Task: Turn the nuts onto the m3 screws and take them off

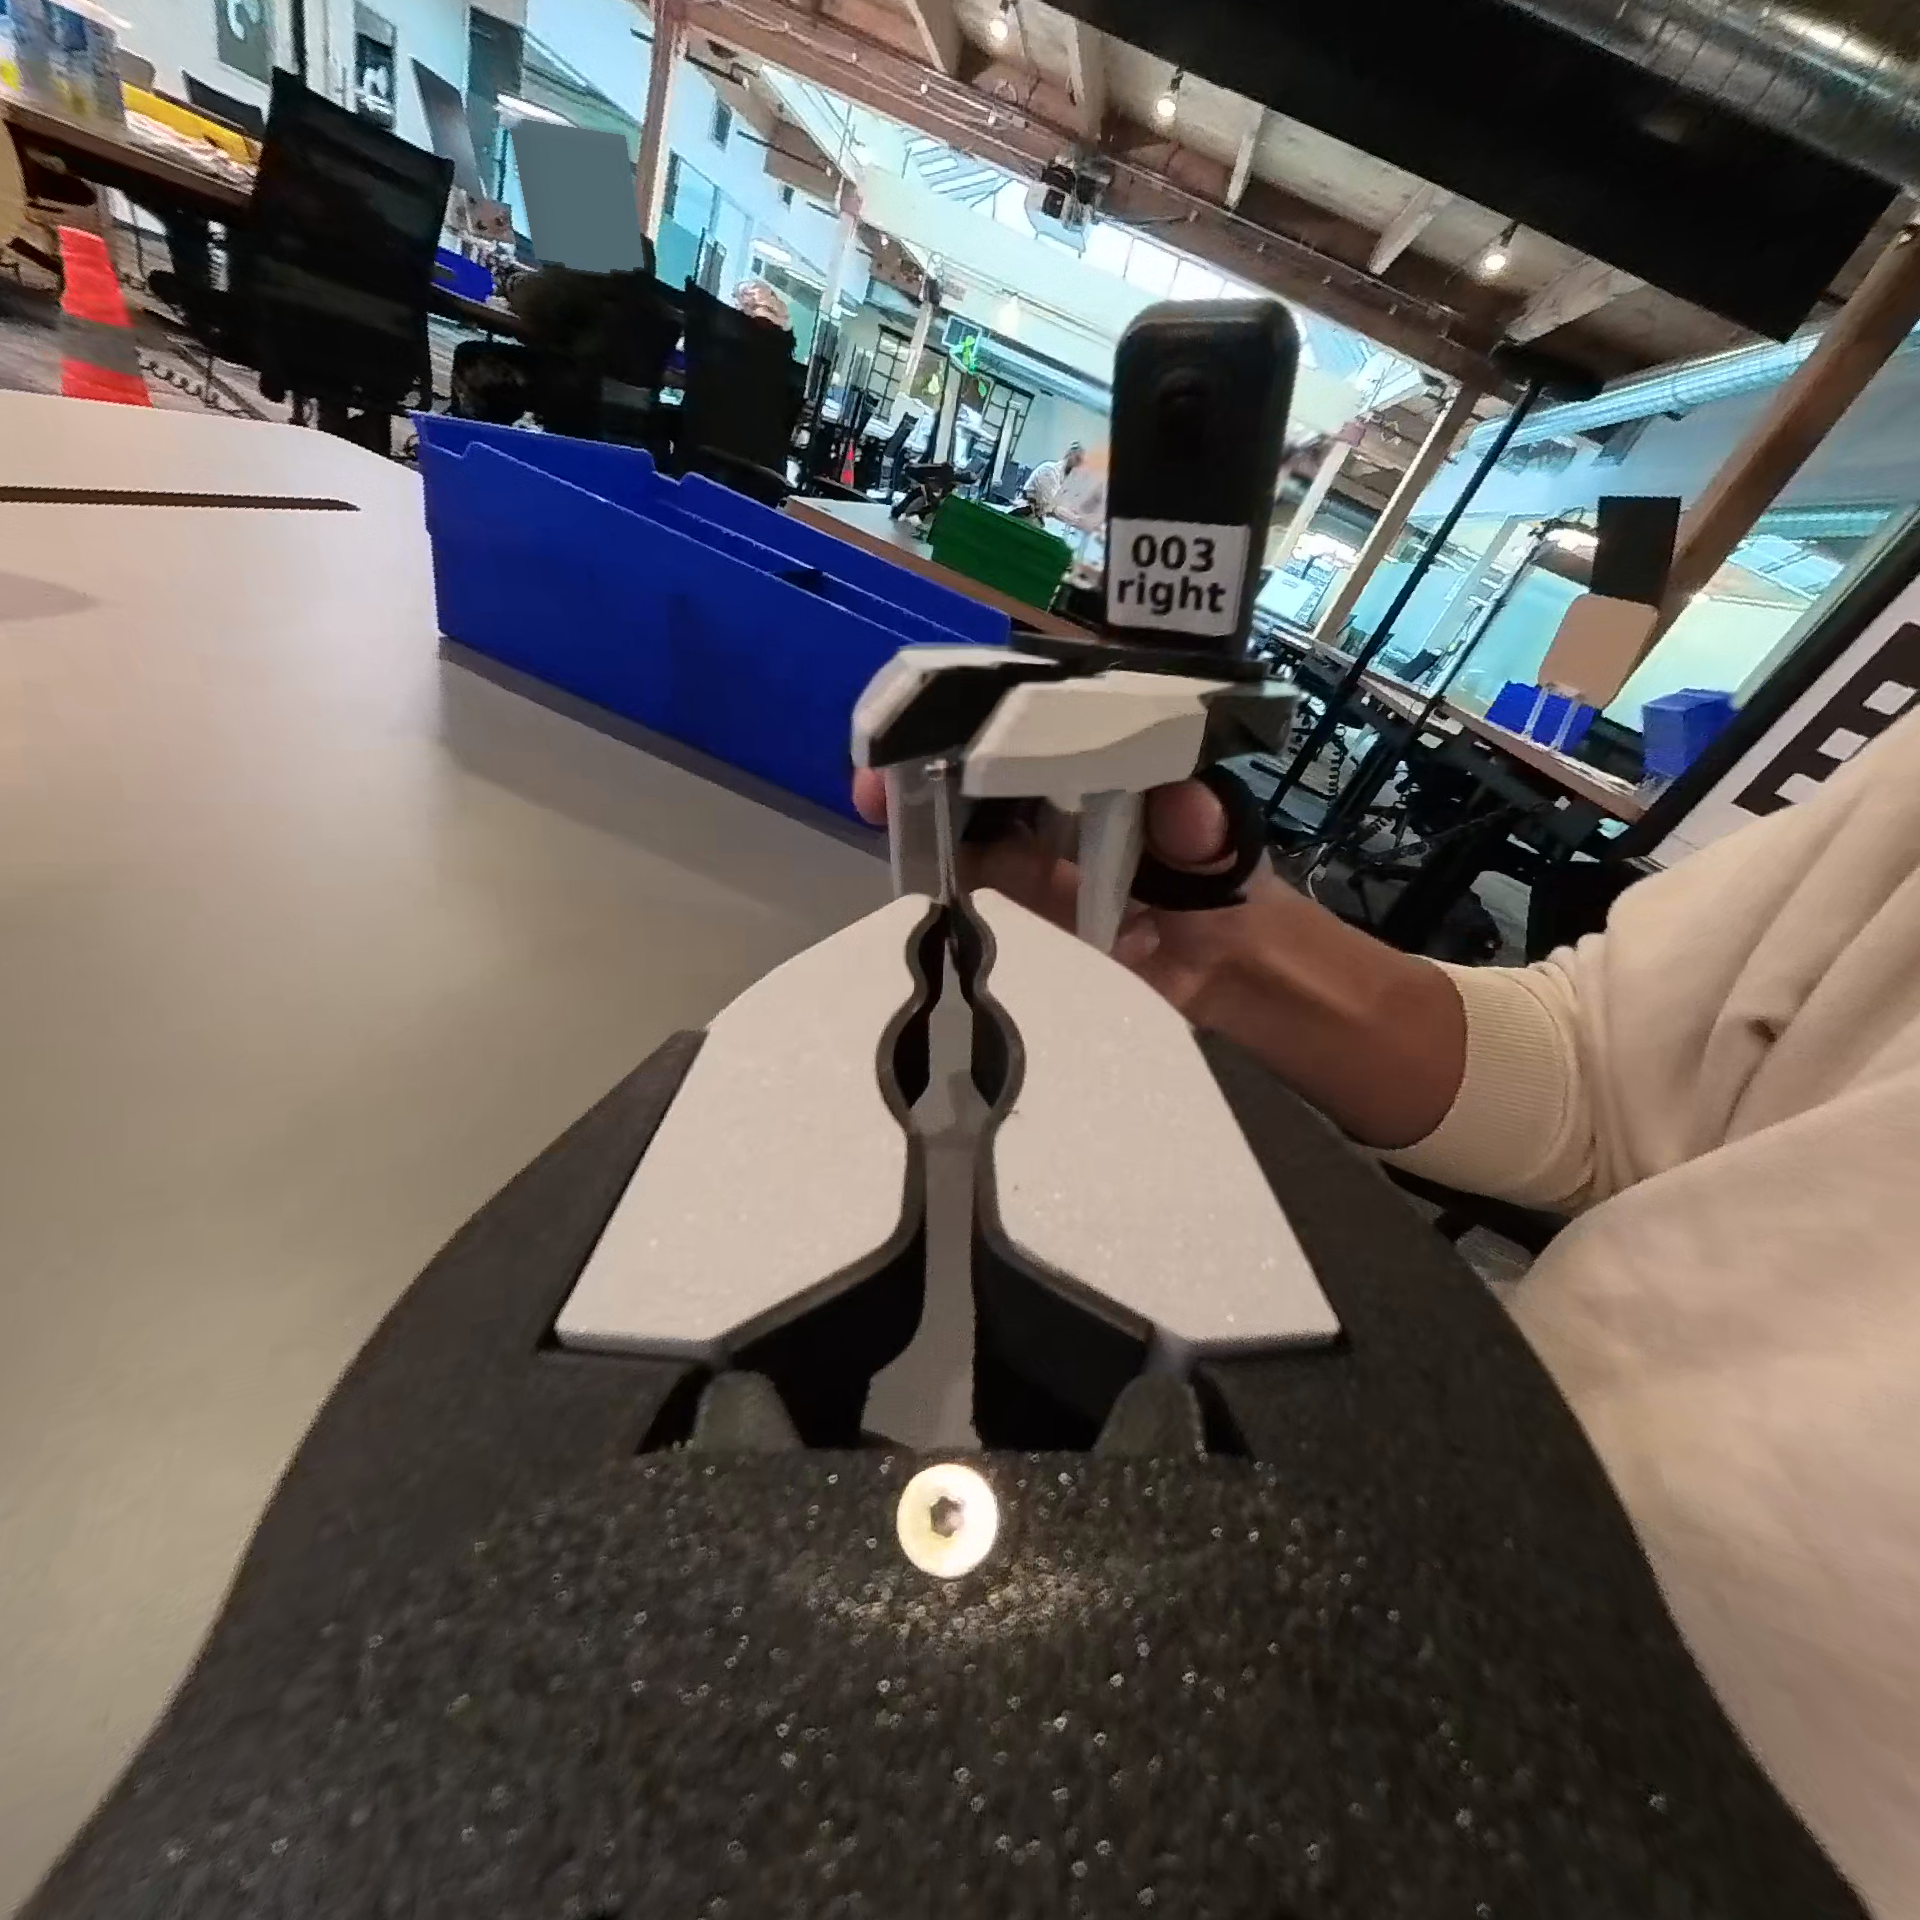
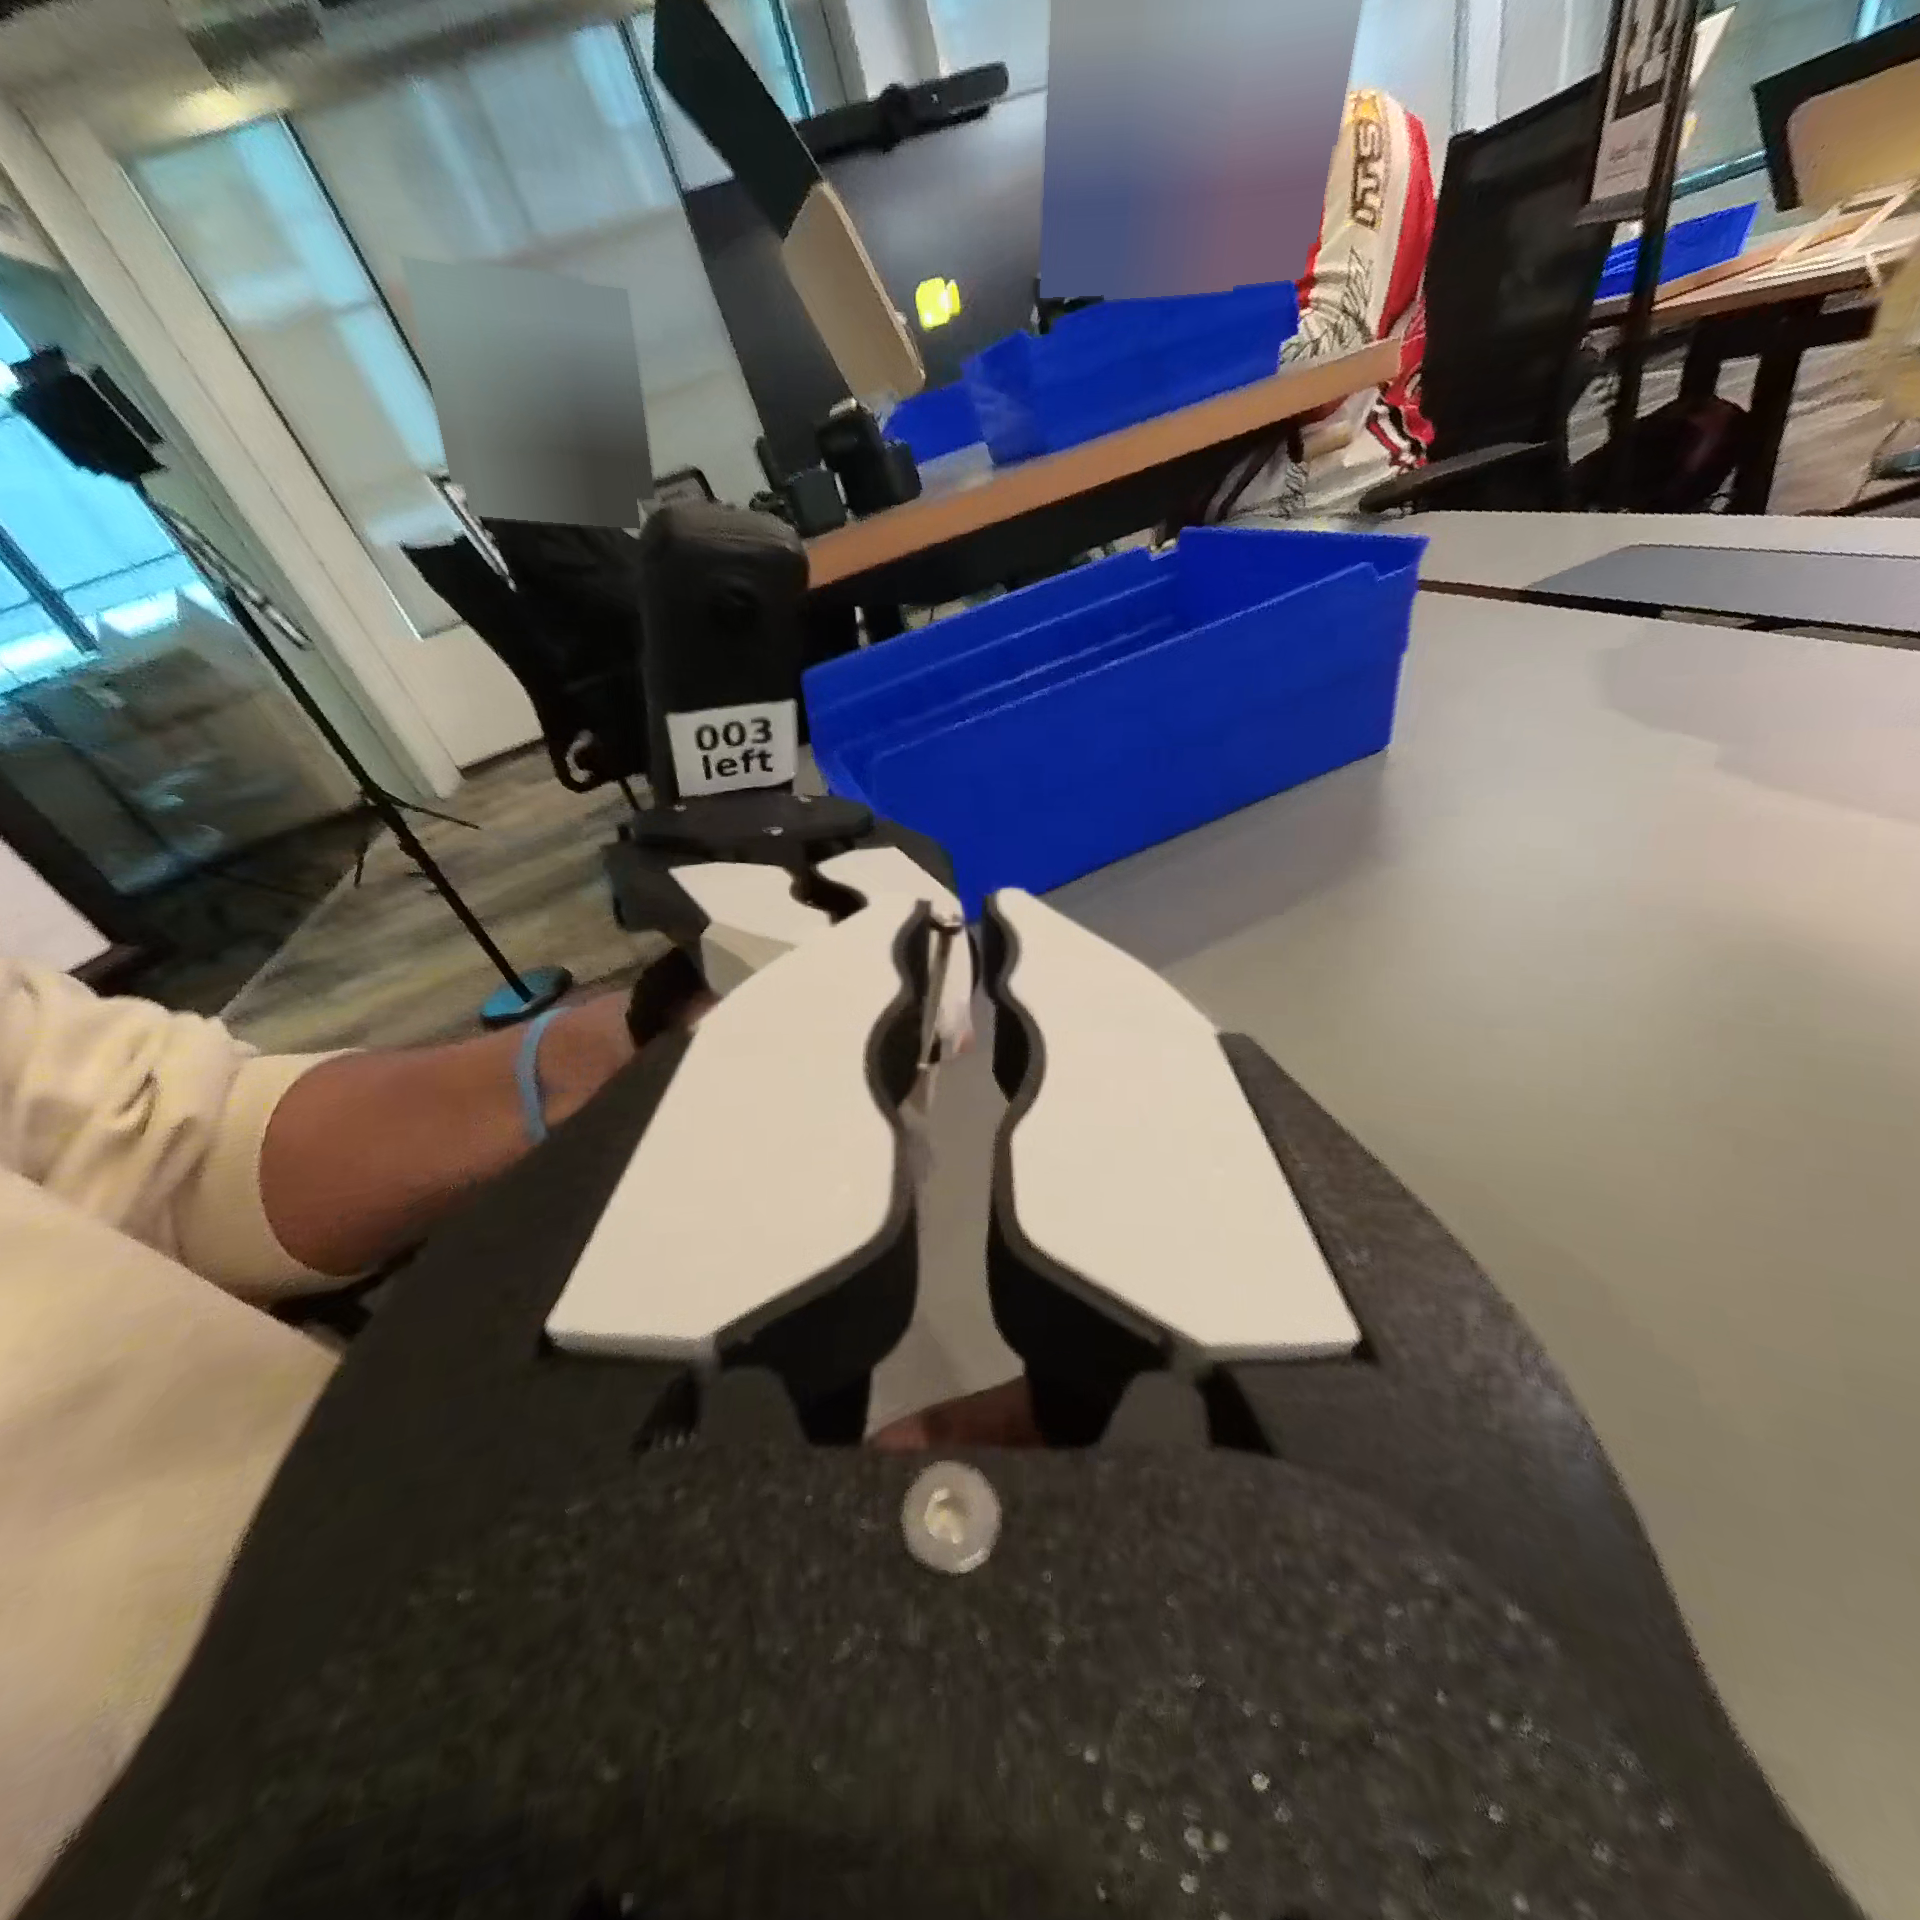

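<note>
**Screw held at fingertips between 2 grippers**

Left gripper sits above the grey table, its 2 white fingers closed together on the lower end of a thin metal screw. The screw rises steeply from the fingertip contact point toward the right gripper, which appears ahead in the left wrist view, carried by a hand in a cream sleeve. The upper end of the screw meets the underside of that gripper's tips. A black camera with a white label stands on top of it.

In the right wrist view, the right gripper shows a clear gap between its white fingers, so its jaws stand apart. The screw lies in this gap, close to the left finger's inner edge; contact with either finger cannot be confirmed. No nut can be distinguished on the screw at this scale. The left gripper is visible just beyond the fingertips.

A blue bin rests on the table behind both grippers, well apart from them. The same blue bin appears to the right of the fingertips in the right wrist view.
</note>
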A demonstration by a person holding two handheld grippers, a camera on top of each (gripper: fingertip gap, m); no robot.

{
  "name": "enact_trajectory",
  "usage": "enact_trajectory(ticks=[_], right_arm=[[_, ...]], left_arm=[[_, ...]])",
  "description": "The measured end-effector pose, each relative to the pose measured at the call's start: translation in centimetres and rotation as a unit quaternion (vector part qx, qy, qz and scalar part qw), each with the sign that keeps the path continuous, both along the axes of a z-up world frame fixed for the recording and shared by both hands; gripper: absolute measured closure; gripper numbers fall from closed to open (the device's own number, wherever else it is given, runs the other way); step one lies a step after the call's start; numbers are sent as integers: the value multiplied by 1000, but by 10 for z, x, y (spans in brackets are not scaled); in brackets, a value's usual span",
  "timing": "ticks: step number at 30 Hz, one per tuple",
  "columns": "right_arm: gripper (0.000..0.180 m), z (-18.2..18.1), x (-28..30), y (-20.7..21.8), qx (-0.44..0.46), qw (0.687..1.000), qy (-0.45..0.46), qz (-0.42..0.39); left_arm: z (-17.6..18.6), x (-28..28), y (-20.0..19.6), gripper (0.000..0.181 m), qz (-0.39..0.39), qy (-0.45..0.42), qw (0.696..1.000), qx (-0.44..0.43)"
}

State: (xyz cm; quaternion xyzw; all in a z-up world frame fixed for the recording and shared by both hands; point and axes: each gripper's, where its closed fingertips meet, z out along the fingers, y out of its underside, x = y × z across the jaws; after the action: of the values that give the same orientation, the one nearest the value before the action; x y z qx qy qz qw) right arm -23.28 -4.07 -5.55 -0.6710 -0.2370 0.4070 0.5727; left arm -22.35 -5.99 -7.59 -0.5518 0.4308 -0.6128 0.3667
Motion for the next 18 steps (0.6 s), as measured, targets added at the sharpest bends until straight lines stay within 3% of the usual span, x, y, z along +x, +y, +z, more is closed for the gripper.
enact_trajectory(ticks=[4, 8, 13, 18], right_arm=[[174, 4, -6, -8, 0, 999, 13, 42], [174, 20, -9, -27, -33, 978, 111, 174], [174, 36, -9, -54, -81, 899, 236, 360], [174, 48, -10, -69, -102, 812, 309, 485]], left_arm=[[4, -1, -7, 179, -22, -8, 1000, -2], [18, -7, -24, 179, -87, -47, 995, -33], [33, -11, -47, 180, -163, -85, 981, -65], [43, -12, -60, 180, -214, -121, 964, -106]])
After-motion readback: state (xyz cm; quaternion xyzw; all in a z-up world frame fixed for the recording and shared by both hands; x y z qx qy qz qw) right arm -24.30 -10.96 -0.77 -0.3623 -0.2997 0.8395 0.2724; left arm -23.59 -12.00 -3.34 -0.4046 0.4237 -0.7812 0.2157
